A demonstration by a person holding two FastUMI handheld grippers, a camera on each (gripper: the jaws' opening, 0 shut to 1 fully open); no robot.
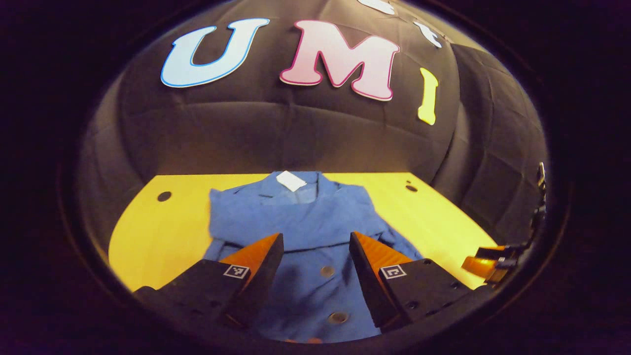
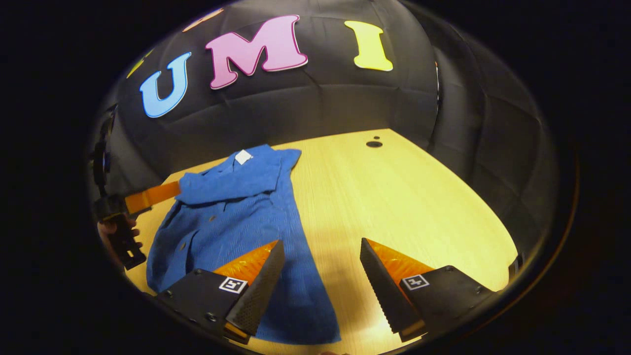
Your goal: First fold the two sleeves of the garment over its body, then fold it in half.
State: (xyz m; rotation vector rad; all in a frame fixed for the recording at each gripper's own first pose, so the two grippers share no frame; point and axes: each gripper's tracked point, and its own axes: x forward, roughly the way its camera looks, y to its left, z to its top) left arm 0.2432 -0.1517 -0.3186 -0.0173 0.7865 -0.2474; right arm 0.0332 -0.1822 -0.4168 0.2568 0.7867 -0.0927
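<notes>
A blue buttoned garment (image 1: 296, 217) lies flat on the yellow table (image 1: 157, 236), with its collar and a white label (image 1: 291, 181) at the far end. One sleeve (image 2: 231, 182) lies folded across the chest. A long strip of blue fabric (image 2: 300, 276) runs down the garment's right side toward the near edge. My left gripper (image 1: 316, 236) hovers open above the button row, nothing between its fingers. My right gripper (image 2: 322, 241) stands open over the garment's right edge and the bare wood beside it. In the right gripper view the left gripper (image 2: 148, 195) appears beyond the garment, held by a hand (image 2: 111, 229).
The table (image 2: 419, 197) has small dark holes near its far corners (image 2: 373, 144). Black booth walls close in behind and at the sides. In the left gripper view the right gripper's orange finger (image 1: 485, 264) pokes in at the table's right edge. Open wood stretches right of the garment.
</notes>
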